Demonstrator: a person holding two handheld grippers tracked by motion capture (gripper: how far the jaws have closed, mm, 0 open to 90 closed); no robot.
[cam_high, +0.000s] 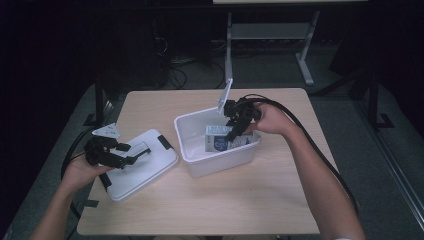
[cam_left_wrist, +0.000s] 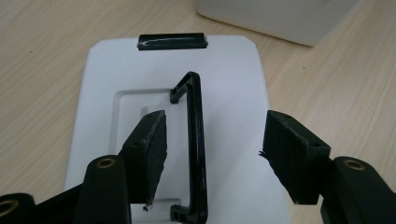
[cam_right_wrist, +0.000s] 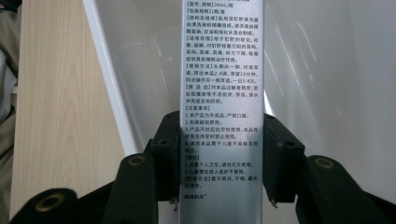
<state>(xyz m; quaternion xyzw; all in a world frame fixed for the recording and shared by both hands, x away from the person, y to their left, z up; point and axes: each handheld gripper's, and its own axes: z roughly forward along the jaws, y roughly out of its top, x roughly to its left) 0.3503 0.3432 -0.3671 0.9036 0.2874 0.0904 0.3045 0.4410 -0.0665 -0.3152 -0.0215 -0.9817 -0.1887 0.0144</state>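
A white plastic bin (cam_high: 220, 162) stands open in the middle of the table. Inside it is a silvery carton (cam_high: 220, 137) with a dark label, and my right gripper (cam_high: 234, 134) reaches down into the bin and is shut on it. In the right gripper view the carton (cam_right_wrist: 222, 70) shows a side of fine printed text, both pads of the right gripper (cam_right_wrist: 222, 144) press on its sides, and the bin's wall (cam_right_wrist: 140, 70) lies behind. The bin's white lid (cam_high: 150, 165) lies flat at the left. My left gripper (cam_left_wrist: 218, 119) hovers open over the lid's black handle (cam_left_wrist: 198, 140), jaws apart either side.
The lid (cam_left_wrist: 233, 70) has a black clip (cam_left_wrist: 172, 41) at its far end, and the bin's corner (cam_left_wrist: 280, 18) lies beyond it. The light wooden table (cam_high: 260, 200) has bare surface in front. A metal desk frame (cam_high: 305, 60) stands on the dark floor behind.
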